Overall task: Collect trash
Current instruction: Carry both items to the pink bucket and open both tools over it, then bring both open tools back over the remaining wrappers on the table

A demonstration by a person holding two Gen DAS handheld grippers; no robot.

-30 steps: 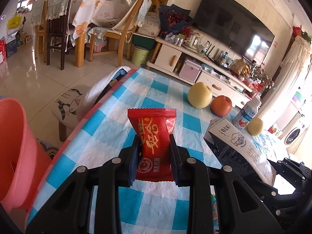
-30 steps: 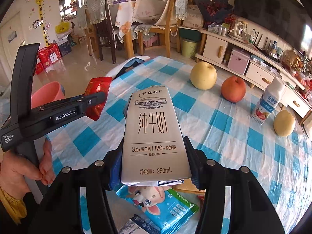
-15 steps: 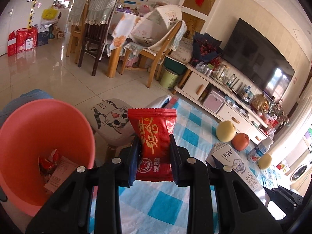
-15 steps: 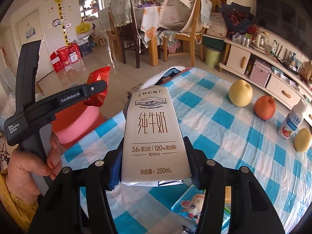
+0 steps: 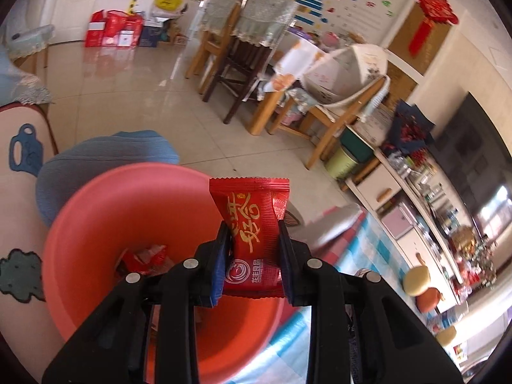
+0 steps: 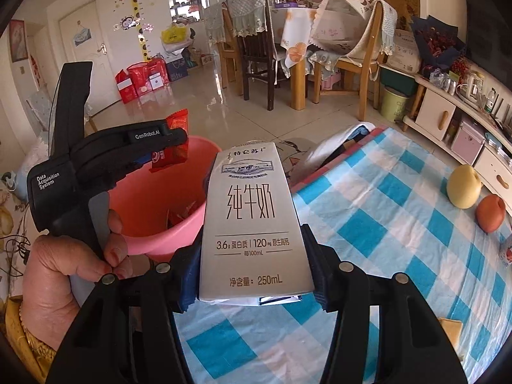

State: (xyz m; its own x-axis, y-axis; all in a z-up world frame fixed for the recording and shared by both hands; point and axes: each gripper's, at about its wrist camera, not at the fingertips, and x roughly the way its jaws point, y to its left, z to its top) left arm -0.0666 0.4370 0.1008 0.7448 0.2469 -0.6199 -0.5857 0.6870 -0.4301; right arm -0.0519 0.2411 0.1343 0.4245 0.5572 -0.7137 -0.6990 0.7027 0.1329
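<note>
1. Since half a second ago, we are seeing the left gripper (image 5: 252,256) swung further off the checked surface (image 6: 400,224); the pink bin (image 5: 96,217), which was sitting at 8 o'clock in the left wrist view, is now filling the lower centre, right under the fingers.
2. We are keeping the left fingers clenched on the red snack wrapper (image 5: 254,224), which is standing upright between them over the bin's mouth, toward its 3 o'clock rim.
3. We are holding the right gripper (image 6: 256,288) clamped on the white milk carton (image 6: 252,220), raised above the surface edge, with the bin just beside it at 10 o'clock in the right wrist view.
4. We are judging the wrapper close to its drop; other trash is already lying at the bin's bottom.
5. Risk: the wrapper is light and hanging near the rim, so releasing it now could be letting it flutter onto the floor or catch on the lip; easing toward the bin's centre would be lowering that chance.
6. Risk: both grippers are crowding the same opening, and the carton is near the left gripper body (image 6: 105,166), so bringing it across too soon could be knocking the two together or tipping the bin.
7. Room: open floor is lying beyond the bin at 12 o'clock; the surface edge is bounding it at 4 o'clock, and a blue cushion (image 5: 96,156) is sitting just behind it at 10 o'clock.
</note>
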